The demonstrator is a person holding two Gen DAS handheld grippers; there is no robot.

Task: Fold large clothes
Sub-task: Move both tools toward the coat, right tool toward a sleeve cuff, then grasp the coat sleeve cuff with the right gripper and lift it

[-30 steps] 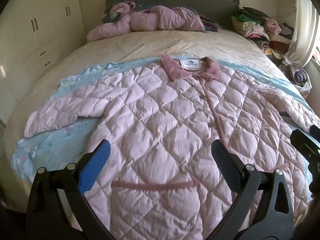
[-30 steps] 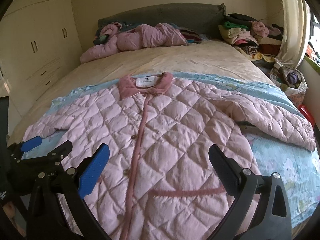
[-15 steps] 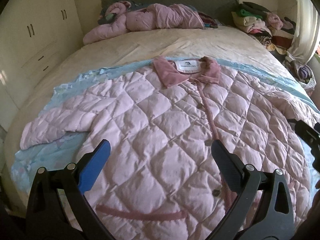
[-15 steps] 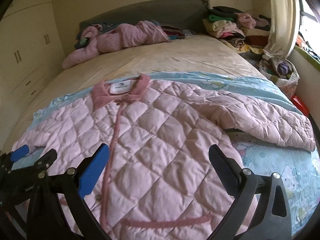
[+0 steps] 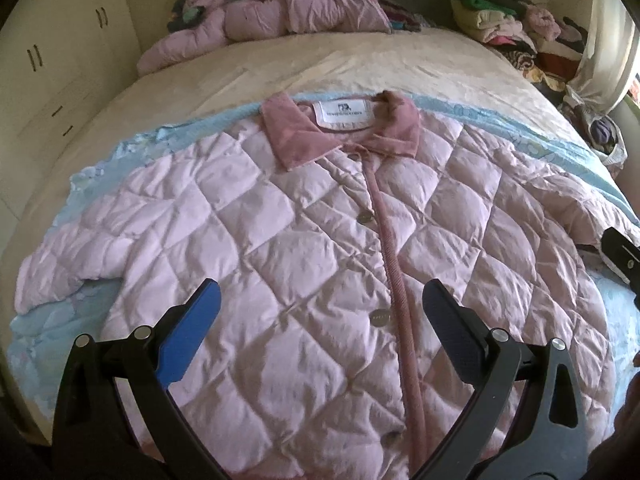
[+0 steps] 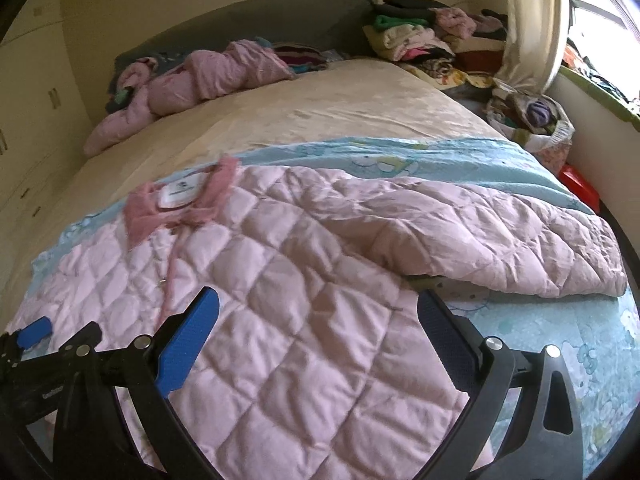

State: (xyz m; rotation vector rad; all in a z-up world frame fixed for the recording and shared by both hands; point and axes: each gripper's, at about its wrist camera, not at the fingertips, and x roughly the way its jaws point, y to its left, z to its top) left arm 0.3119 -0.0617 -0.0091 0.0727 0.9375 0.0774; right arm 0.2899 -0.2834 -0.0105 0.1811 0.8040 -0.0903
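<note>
Both tongs spread wide and holding nothing: left tongs [image 5: 320,312] hover over the lower front of the pink quilted coat [image 5: 320,240], right tongs [image 6: 318,320] hover over its right half near the armpit, neither touching fabric as far as I can tell. Coat lies face up, buttoned, spread flat across the near end of the bed [image 5: 360,68], collar [image 5: 340,132] pointing to the headboard [image 6: 280,20], white neck label [image 5: 343,115] showing. Both sleeves out to the sides, left sleeve [image 5: 68,256] angled down toward the bed edge, right sleeve [image 6: 500,240] lying out on the blanket with some wrinkling. No fold made yet, so judged at the very start: sleeves to bring in, sides to fold, then body to double up, all left to do. Under the coat a light blue printed blanket [image 6: 440,160], on a cream bedsheet [image 6: 320,108]. Further up the bed a crumpled pink garment [image 6: 192,80] near the pillows. Pile of mixed folded clothes [image 6: 420,36] at the far right corner, bag of stuff [image 6: 536,120] below the curtain [image 6: 532,20] and bright window. Cream wardrobe doors with drawers [image 5: 52,60] on the left wall. Right view slightly motion-blurred
</note>
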